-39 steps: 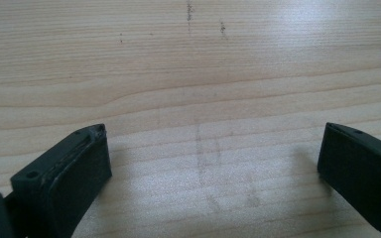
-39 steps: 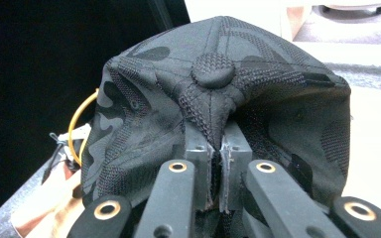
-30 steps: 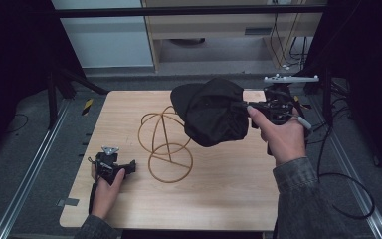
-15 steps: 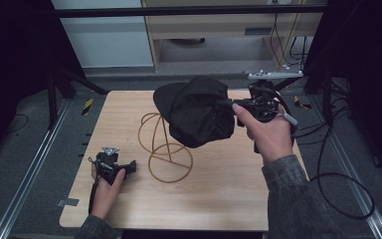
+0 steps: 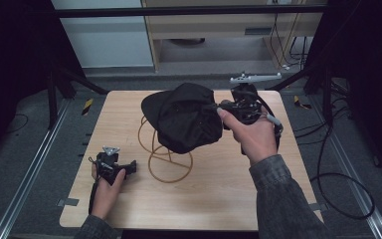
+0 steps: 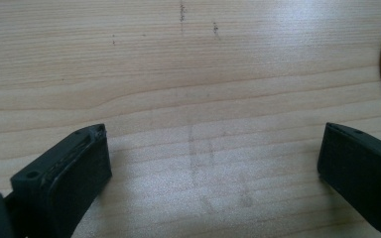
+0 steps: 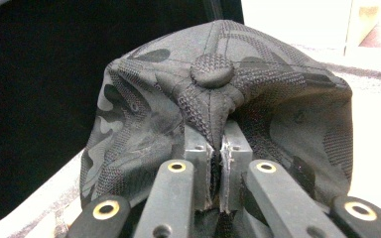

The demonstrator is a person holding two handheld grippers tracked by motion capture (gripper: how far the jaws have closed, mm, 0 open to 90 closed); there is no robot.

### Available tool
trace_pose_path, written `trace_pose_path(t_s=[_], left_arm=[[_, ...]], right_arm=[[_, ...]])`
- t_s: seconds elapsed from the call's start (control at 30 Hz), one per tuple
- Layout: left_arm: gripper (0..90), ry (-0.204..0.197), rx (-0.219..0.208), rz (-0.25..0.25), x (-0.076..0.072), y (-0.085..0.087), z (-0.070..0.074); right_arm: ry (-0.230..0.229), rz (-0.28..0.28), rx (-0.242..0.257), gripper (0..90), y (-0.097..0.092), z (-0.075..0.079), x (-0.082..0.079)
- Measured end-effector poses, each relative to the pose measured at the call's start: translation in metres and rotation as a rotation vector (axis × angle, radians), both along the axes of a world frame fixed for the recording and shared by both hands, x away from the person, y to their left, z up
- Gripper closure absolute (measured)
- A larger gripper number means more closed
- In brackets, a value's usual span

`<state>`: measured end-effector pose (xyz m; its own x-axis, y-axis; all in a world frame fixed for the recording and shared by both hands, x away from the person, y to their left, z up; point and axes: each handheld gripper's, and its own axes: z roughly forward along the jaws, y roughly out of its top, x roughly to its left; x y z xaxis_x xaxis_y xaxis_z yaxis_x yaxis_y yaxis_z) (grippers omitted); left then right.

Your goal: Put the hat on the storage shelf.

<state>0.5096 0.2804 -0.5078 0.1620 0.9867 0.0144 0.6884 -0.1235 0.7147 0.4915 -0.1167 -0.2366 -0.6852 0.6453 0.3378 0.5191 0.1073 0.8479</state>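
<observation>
Pinching black cap (image 5: 186,117), right claw (image 5: 219,107) clenched above wire stand (image 5: 166,154); left claw (image 5: 129,167) released.

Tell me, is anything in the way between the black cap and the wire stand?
Nothing visible. The right gripper holds the black cap directly above the wire stand, with no other object between them.

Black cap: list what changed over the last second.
The right tool, shut on the black cap, carried it leftward, so it now hangs over the wire stand. The left tool stayed resting on the table, jaws open; the stand did not move.
</observation>
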Motion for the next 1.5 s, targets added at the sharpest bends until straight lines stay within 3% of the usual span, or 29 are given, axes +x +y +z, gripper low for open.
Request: trace_pose_path(t_s=[0.57,1.17,1.5], left_arm=[[0.0,-0.001,-0.001,-0.001,0.000,0.000,0.000],[0.0,-0.001,0.000,-0.001,0.000,0.000,0.000],[0.0,-0.001,0.001,-0.001,0.000,0.000,0.000]], right_arm=[[0.035,0.027,-0.008,84.4,0.013,-0.021,0.003],[0.047,0.037,-0.025,83.3,0.022,-0.027,0.004],[0.040,0.040,-0.071,82.5,0.035,-0.029,0.005]])
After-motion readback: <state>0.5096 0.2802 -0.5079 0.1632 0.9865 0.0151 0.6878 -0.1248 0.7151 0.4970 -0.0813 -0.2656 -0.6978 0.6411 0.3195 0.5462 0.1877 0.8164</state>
